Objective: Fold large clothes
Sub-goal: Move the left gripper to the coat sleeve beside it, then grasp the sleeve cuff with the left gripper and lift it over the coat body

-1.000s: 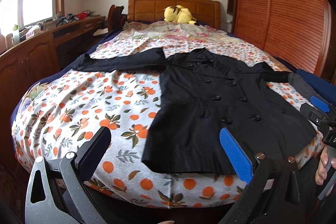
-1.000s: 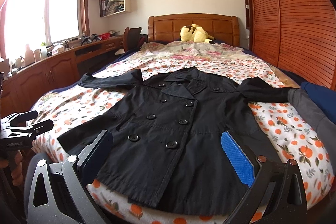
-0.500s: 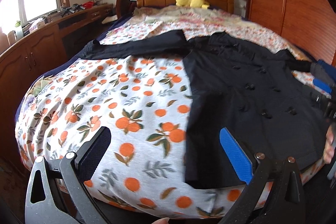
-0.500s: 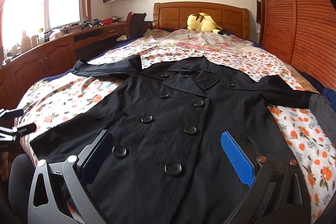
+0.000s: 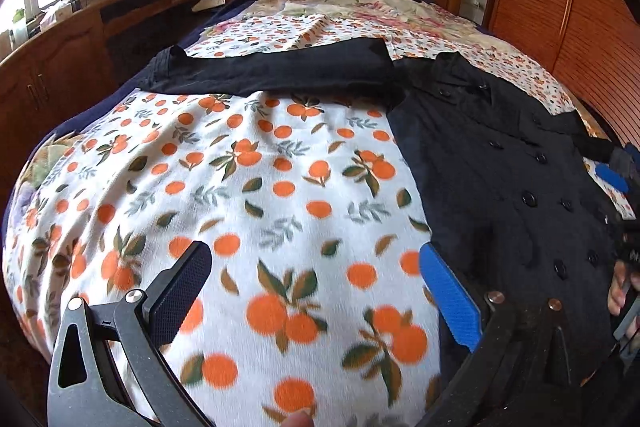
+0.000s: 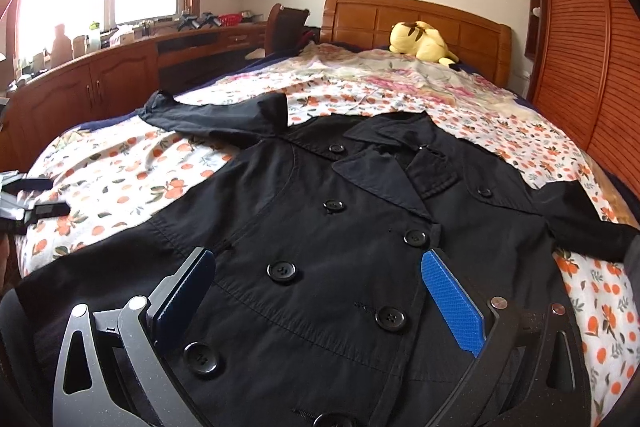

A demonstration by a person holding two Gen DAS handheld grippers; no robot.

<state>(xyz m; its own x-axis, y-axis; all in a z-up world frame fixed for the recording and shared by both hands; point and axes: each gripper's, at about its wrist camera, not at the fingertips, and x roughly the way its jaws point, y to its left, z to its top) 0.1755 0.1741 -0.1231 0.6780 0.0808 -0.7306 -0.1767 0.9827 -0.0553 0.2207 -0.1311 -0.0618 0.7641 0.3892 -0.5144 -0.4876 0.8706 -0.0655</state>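
The left gripper (image 5: 316, 303) hangs low over the orange-print bedsheet (image 5: 248, 187), its jaws spread wide with nothing between them; the right-hand blue pad sits just at the left edge of the black coat (image 5: 500, 167). The right gripper (image 6: 320, 303) is also wide open and empty, poised above the lower front of the coat (image 6: 340, 227), with the buttons (image 6: 282, 271) showing in the gap between its fingers. In the left wrist view part of a hand (image 5: 620, 291) holding that right gripper shows at the far right edge. The coat lies flat and face up on the near half of the bed, buttoned, collar pointing toward the headboard (image 6: 416, 23), one sleeve (image 6: 216, 117) stretched out to the left across the sheet and the other (image 6: 580, 223) reaching right. Farther up lies a floral quilt (image 6: 400, 79), and a yellow plush toy (image 6: 422, 41) rests against the headboard. A wooden desk (image 6: 120, 67) runs under the window on the left.
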